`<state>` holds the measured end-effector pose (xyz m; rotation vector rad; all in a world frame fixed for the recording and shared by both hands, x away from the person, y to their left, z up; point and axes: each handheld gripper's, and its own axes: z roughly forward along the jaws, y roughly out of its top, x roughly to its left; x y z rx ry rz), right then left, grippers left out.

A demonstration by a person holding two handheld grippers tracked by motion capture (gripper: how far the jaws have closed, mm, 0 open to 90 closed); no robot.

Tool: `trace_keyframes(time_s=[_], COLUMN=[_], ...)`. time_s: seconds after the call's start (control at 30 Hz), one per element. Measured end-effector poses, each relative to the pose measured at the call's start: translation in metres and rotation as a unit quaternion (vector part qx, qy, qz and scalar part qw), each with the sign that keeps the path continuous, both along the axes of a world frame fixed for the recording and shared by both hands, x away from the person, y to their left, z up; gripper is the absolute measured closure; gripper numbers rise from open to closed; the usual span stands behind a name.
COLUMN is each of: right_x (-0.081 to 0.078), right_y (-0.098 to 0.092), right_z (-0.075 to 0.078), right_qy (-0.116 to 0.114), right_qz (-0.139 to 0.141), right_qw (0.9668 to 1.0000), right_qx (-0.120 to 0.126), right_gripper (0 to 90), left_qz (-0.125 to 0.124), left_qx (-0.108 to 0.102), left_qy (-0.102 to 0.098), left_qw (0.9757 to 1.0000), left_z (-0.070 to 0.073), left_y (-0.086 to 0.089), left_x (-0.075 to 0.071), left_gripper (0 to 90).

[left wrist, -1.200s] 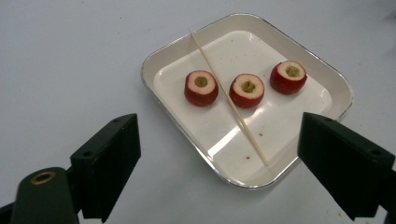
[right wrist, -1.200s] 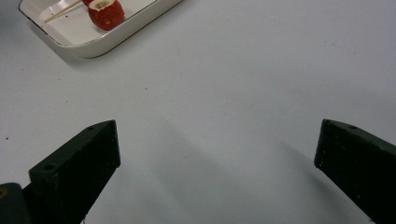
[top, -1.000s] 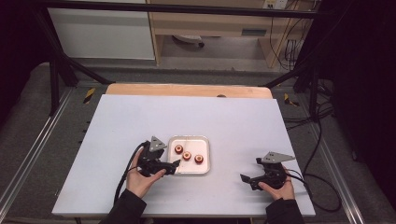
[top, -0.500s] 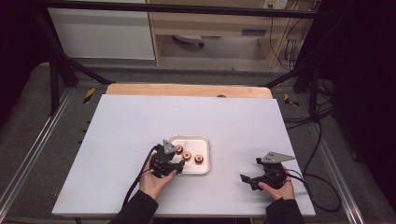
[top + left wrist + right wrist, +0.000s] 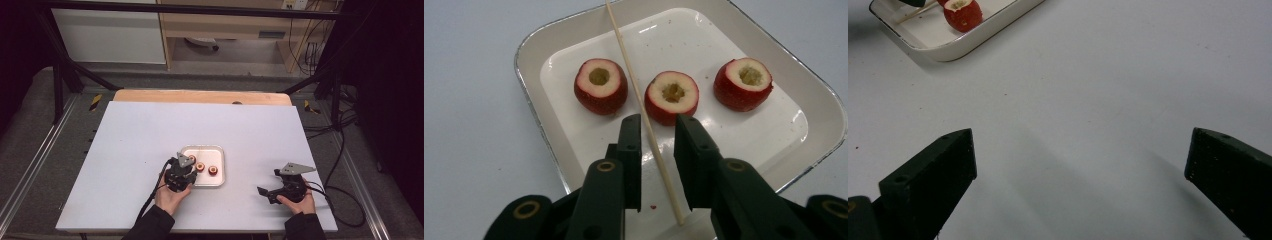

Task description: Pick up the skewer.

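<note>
Over the white rectangular enamel tray (image 5: 531,55), my left gripper (image 5: 658,125) has just been closing around the thin wooden skewer (image 5: 644,117), not yet pinching it, to lift it toward three cored red fruits (image 5: 672,96); my right gripper (image 5: 1080,152) waits wide open beside the tray.

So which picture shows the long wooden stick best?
The left gripper view. There the wooden stick lies slanted across the white tray, between the left tongs, which have just been closing around it. In the right gripper view just a bit of it shows in the tray's corner. In the high view it's too small to make out.
</note>
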<state>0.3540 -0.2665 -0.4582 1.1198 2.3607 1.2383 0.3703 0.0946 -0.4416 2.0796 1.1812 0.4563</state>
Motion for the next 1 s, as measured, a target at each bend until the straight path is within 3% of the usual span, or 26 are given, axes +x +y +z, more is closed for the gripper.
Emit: trace_keyframes(time_s=[0.6, 0.83, 1.0], right_x=[0.000, 0.000, 0.000], right_y=[0.001, 0.001, 0.001], right_z=[-0.001, -0.001, 0.000], right_qy=[0.000, 0.000, 0.000], right_qz=[0.001, 0.001, 0.000], right_qw=[1.0000, 1.0000, 1.0000], right_qx=[0.000, 0.001, 0.000], right_gripper=[0.7, 0.7, 0.8], left_qz=[0.028, 0.050, 0.049], left_qx=[0.004, -0.020, -0.031], left_qy=[-0.005, -0.010, -0.021], left_qw=[0.9996, 0.9985, 0.9981], left_z=[-0.006, -0.007, -0.003], left_y=[-0.007, 0.001, 0.006], left_x=[0.000, -0.002, -0.004], left_gripper=[85.9, 88.4, 88.6])
